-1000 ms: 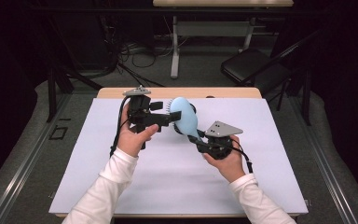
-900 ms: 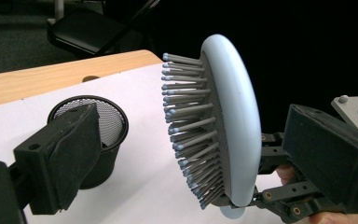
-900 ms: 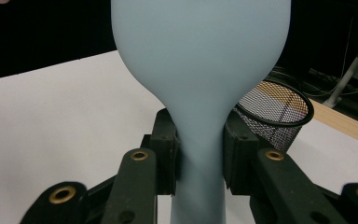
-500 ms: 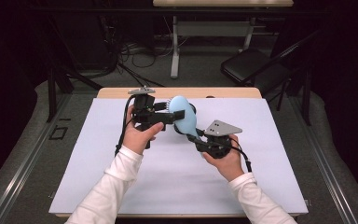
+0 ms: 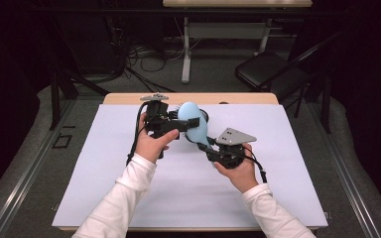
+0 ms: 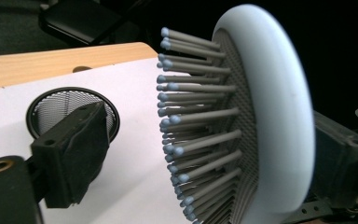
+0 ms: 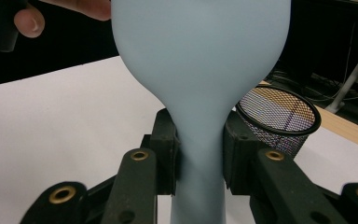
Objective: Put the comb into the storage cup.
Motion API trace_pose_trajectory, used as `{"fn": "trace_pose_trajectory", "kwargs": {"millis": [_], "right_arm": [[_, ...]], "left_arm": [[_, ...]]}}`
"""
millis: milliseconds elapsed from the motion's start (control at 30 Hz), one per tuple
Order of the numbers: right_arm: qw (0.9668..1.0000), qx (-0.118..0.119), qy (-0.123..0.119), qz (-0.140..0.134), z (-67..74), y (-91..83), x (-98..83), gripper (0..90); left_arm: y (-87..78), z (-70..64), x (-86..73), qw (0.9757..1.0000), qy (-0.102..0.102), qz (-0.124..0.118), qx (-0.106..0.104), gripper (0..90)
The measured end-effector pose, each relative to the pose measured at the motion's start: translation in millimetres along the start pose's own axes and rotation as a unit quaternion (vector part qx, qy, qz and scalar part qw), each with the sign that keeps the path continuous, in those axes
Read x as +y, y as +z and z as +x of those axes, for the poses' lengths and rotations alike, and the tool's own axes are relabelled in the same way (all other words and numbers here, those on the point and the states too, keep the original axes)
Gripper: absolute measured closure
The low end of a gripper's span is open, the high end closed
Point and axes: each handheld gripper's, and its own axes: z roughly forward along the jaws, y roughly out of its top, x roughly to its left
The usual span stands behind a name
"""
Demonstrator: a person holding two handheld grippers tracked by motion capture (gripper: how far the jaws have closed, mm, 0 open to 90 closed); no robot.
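Gripping a pale blue hairbrush (image 7: 200, 70) by its narrow neck, the right gripper (image 7: 199, 154) has both jaws pressed flat against the handle, one on each side. Brush is off the table, held up over the far middle of the white mat (image 5: 188, 198), head pointing away from the person and slightly up.

Left gripper view: bristle face of the brush sits close, grey pins with blue tips standing out toward the camera's left. One jaw of the left gripper (image 5: 186, 124) shows at lower left, well apart from the pins; the other jaw is hidden behind the brush rim. High view puts a black jaw across the smooth back of the head. Reads as spread around the head and not yet clamped, though contact on the back side is hard to judge.

Likely reason for the hold: the neck gives the right gripper a firm waist to pinch and leaves the wide head free for the other tool to take.

Black mesh cup (image 7: 279, 119) stands on the mat just beyond the brush, near the wooden table edge (image 5: 129, 98). Probably the destination, handle down; that is a guess from its position.

Beyond the table: dark chair (image 5: 268, 69), cables on the floor.
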Motion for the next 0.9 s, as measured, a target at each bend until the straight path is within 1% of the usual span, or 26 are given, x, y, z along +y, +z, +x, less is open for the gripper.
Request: {"fn": "trace_pose_trajectory", "kwargs": {"millis": [100, 167, 333, 433, 533, 600, 667, 733, 800, 900], "right_arm": [[1.0000, 0.000, 0.000, -0.001, -0.5, 0.1, 0.0, 69.7], [1.0000, -0.001, 0.002, -0.001, -0.5, 0.1, -0.2, 69.7], [1.0000, -0.001, 0.002, 0.000, -0.6, 0.4, -1.3, 69.7], [1.0000, -0.001, 0.000, 0.001, -0.9, 0.5, -2.1, 69.7], [1.0000, -0.002, -0.002, 0.003, -0.8, 0.9, -2.6, 69.7], [1.0000, -0.002, -0.002, 0.005, -0.4, 1.2, -2.8, 69.7], [1.0000, -0.002, -0.002, 0.006, -0.1, 1.6, -3.2, 69.7], [1.0000, -0.003, -0.004, 0.006, -0.1, 1.7, -3.6, 69.7], [1.0000, -0.004, -0.005, 0.006, -0.1, 1.7, -3.8, 69.7], [0.9999, -0.006, -0.007, 0.008, -0.1, 1.4, -4.3, 69.7]], "left_arm": [[1.6, 1.1, -0.5, 0.9999, -0.008, 0.004, -0.009, 15.4], [2.1, 1.8, -0.7, 0.9998, -0.014, 0.003, -0.016, 15.4], [1.9, 2.4, -0.2, 0.9997, -0.016, -0.003, -0.020, 16.2], [1.6, 3.1, 0.1, 0.9995, -0.020, -0.003, -0.024, 17.3], [0.9, 3.6, 0.5, 0.9992, -0.023, -0.001, -0.032, 23.8], [0.3, 3.1, 0.9, 0.9992, -0.026, 0.004, -0.031, 25.2], [-0.3, 2.8, 1.0, 0.9991, -0.029, 0.010, -0.029, 29.4], [-0.4, 2.4, 1.0, 0.9990, -0.031, 0.013, -0.028, 30.8], [-0.8, 3.5, 1.0, 0.9988, -0.032, 0.015, -0.033, 31.8], [-1.5, 3.8, 1.3, 0.9985, -0.036, 0.018, -0.037, 36.7]]}}
